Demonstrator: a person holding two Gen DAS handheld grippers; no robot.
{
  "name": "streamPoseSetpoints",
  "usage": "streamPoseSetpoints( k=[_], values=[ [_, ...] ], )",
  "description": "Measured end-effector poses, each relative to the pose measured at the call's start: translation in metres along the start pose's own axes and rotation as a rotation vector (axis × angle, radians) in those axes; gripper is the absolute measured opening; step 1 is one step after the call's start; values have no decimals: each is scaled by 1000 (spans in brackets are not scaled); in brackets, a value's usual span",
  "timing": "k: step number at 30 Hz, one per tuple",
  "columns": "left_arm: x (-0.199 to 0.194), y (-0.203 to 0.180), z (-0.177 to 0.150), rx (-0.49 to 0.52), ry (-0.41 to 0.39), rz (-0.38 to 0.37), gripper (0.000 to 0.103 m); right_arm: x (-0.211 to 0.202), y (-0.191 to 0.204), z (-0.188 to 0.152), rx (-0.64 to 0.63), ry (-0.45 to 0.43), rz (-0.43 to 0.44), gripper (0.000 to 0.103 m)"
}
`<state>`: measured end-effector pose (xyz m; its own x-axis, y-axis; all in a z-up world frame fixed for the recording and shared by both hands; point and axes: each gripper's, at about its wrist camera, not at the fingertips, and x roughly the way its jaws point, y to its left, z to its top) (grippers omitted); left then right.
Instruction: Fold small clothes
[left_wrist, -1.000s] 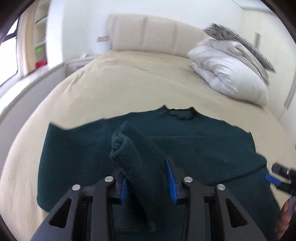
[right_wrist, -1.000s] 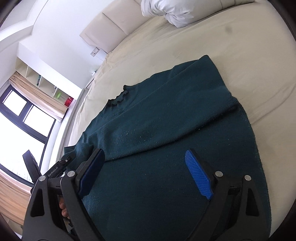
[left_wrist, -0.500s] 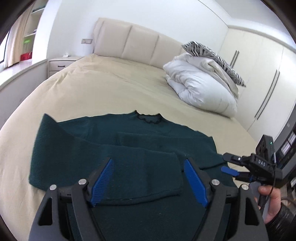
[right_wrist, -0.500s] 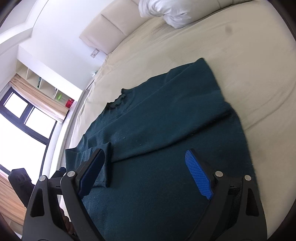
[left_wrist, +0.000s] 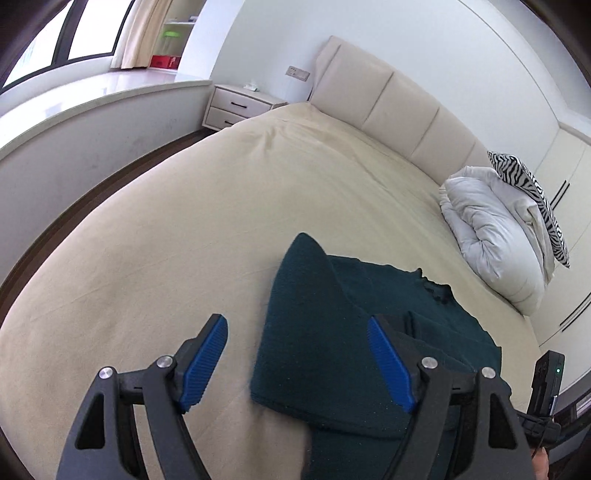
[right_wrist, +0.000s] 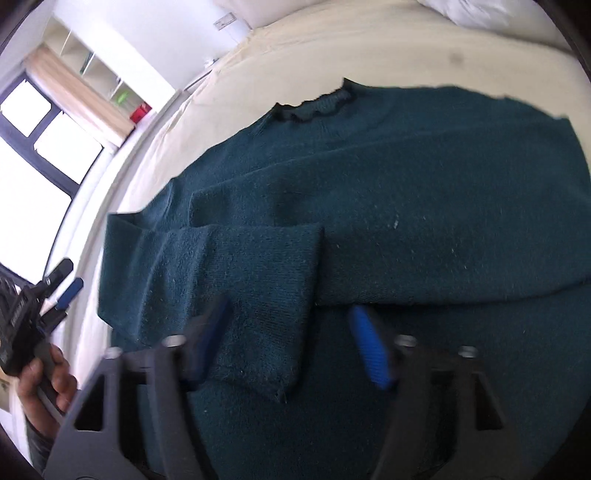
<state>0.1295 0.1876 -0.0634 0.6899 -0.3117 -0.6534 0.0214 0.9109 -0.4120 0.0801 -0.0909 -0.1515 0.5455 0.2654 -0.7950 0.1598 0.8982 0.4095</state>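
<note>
Left wrist view, left to right: beige bed; left hand-held gripper, released, jaws wide, nothing gripped, poised over the near left edge of the dark green sweater; white duvet far right. Right wrist view: left sleeve already folded across the sweater's body; right hand-held gripper, just been closing, jaws half-narrowed around the sleeve cuff, pads not visibly pressing. Judged early: one sleeve in; right side and lengthwise folds outstanding.

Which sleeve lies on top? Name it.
The window-side sleeve: its visible edge overlaps the other sleeve, which crosses the sweater from the opposite side.
</note>
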Motion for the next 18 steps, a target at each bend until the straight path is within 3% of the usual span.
streamPoseSetpoints(
  k=[1, 6, 12, 18],
  values=[
    [2, 4, 0, -13, 5, 1, 80, 1, 5, -1, -16, 0, -20, 29],
    [10, 9, -2, -21, 25, 13, 79, -19, 24, 0, -100, -44, -52, 7],
    [22, 11, 3, -39, 50, 19, 79, -57, 56, 7, -241, -109, -66, 7],
    [29, 8, 14, -23, 57, 36, 79, -80, 52, 30, -260, -203, -66, 3]
  ],
)
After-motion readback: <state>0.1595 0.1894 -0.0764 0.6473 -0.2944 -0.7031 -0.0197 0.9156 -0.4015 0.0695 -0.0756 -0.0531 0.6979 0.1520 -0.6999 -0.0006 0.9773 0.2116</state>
